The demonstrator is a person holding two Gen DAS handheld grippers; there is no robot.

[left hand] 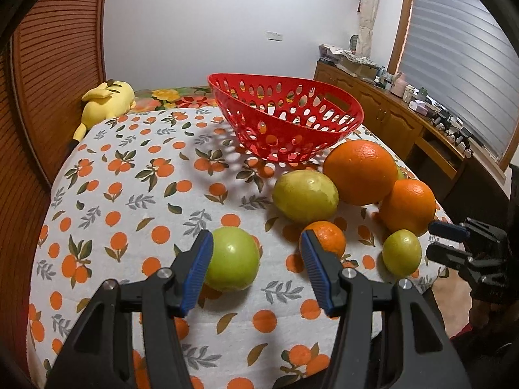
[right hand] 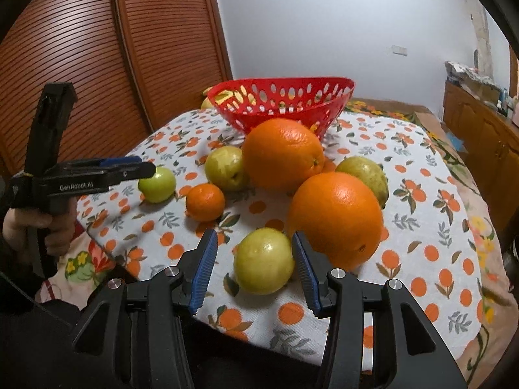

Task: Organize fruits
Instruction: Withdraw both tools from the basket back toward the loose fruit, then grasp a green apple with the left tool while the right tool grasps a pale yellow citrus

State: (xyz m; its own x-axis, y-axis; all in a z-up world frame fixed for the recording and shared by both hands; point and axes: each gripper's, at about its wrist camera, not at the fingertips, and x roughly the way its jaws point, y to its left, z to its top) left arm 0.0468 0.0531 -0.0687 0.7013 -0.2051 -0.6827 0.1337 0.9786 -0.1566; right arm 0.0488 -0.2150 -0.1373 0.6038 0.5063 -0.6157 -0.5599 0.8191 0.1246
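An empty red perforated basket (left hand: 285, 120) (right hand: 282, 103) stands at the back of the table. In front lie two large oranges (left hand: 356, 171) (left hand: 408, 206), a small tangerine (left hand: 327, 236), a yellow-green fruit (left hand: 305, 196) and two green fruits. My left gripper (left hand: 256, 253) is open; the green fruit (left hand: 232, 259) lies just past its left finger, between the jaws. My right gripper (right hand: 254, 253) is open around the other green fruit (right hand: 264, 261), with the nearer orange (right hand: 335, 220) beside its right finger. Another yellow-green fruit (right hand: 365, 175) lies behind that orange.
The table wears a white cloth with an orange-fruit print (left hand: 129, 178). A yellow plush toy (left hand: 107, 100) lies at the back left. A wooden louvred door (right hand: 97, 64) stands left. A wooden sideboard (left hand: 389, 110) with clutter runs along the right wall.
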